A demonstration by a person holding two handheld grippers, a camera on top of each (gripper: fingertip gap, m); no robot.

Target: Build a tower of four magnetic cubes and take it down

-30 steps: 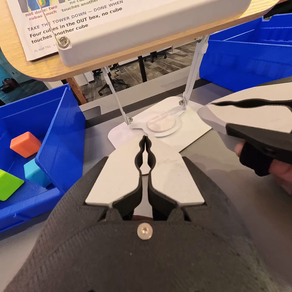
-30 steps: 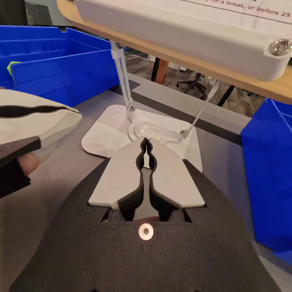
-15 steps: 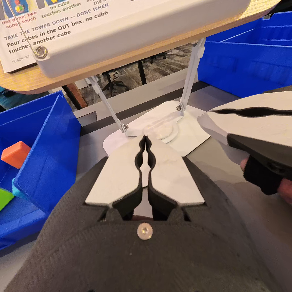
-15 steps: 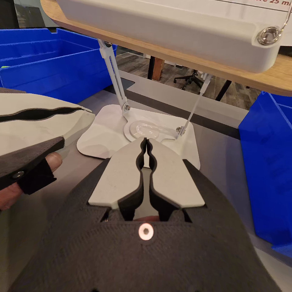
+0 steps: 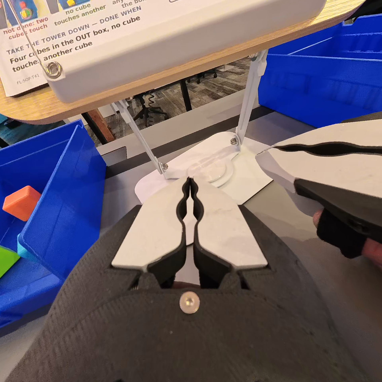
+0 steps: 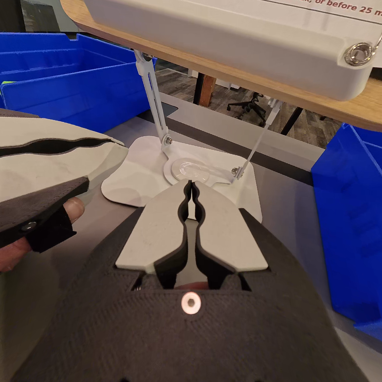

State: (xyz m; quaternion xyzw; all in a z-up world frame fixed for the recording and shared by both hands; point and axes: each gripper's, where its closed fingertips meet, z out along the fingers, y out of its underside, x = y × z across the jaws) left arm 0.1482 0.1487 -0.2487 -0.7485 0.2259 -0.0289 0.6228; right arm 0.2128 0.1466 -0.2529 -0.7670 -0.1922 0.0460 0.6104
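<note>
Two handheld grippers hover side by side over a grey tabletop (image 5: 289,258), both with their jaws pressed together and nothing between them. The left gripper (image 5: 189,179) points at the white base plate (image 5: 251,186) of a stand set toward the far edge of the tabletop; the right gripper (image 6: 189,183) aims at the same plate from the other side, its tips meeting just in front of the plate's round clear disc (image 6: 189,170). Each tool shows in the other's camera as a pale, closed beak, with a fingertip (image 6: 72,208) in a black fingerless glove visible beneath it.

Two slim white struts (image 5: 247,107) rise from the plate to a wooden board (image 5: 144,86) overhead, which carries a white tray (image 5: 165,51) and a printed instruction sheet (image 5: 51,41) held by a metal ring (image 5: 53,69).

The cubes lie in a blue bin (image 5: 62,196) at the left edge of the tabletop: an orange cube (image 5: 20,202) toward the back, a light blue one (image 5: 23,251) half hidden behind the bin's near wall, and a green piece (image 5: 7,260) at the frame's edge. A second blue bin (image 6: 351,227) stands at the right edge; its contents cannot be seen.
</note>
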